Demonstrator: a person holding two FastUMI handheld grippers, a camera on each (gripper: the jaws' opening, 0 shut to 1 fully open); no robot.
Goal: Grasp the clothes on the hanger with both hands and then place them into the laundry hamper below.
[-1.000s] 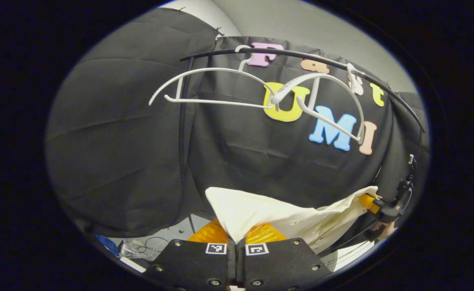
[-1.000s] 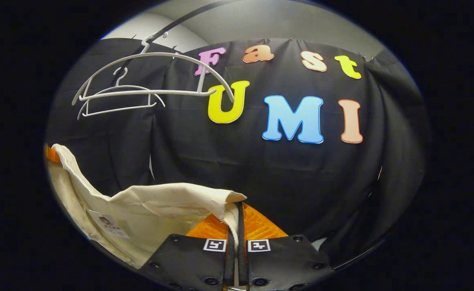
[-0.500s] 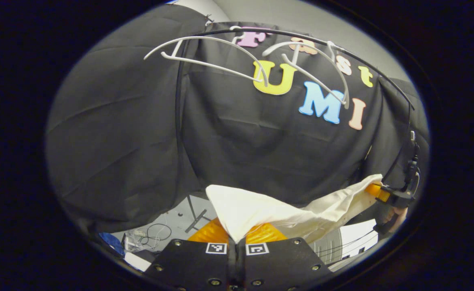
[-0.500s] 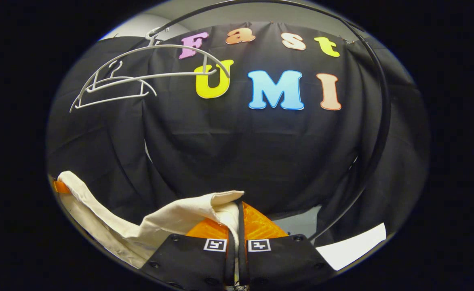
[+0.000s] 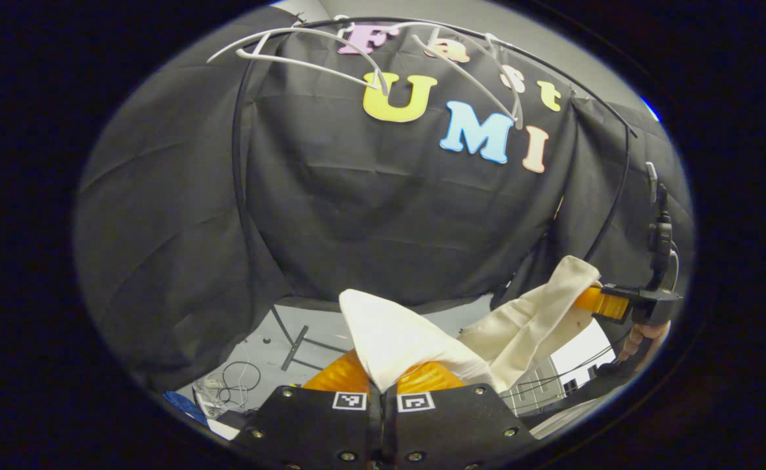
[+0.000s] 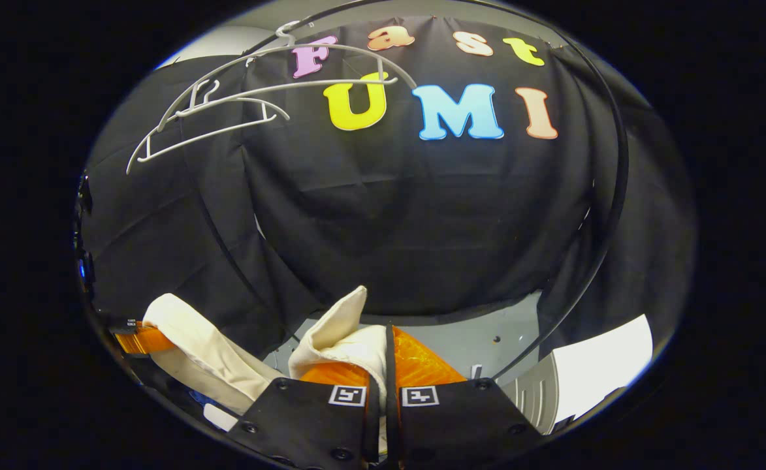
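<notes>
A cream garment (image 5: 396, 336) hangs slack between my two grippers, well below the bare white hangers (image 5: 304, 52). In the left gripper view my left gripper (image 5: 383, 382) is shut on one end of it. Its orange fingers (image 5: 337, 375) peek out under the cloth. At the far right, my right gripper (image 5: 601, 303), held by a hand (image 5: 644, 336), pinches the other end. In the right gripper view my right gripper (image 6: 388, 356) is shut on a bunched corner of the garment (image 6: 343, 333). The left gripper (image 6: 138, 339) holds the far end at the left. A white ribbed hamper wall (image 6: 536, 391) sits low right.
Two empty hangers (image 6: 226, 111) hang on a black curved rail (image 6: 614, 176) in front of the black cloth wall. Rack legs and cables (image 5: 239, 375) lie on the grey floor (image 5: 317, 320) below.
Both grippers have come down with the garment, so the hangers now sit higher in both views. The cloth between them has gone from stretched to slack and folded.
</notes>
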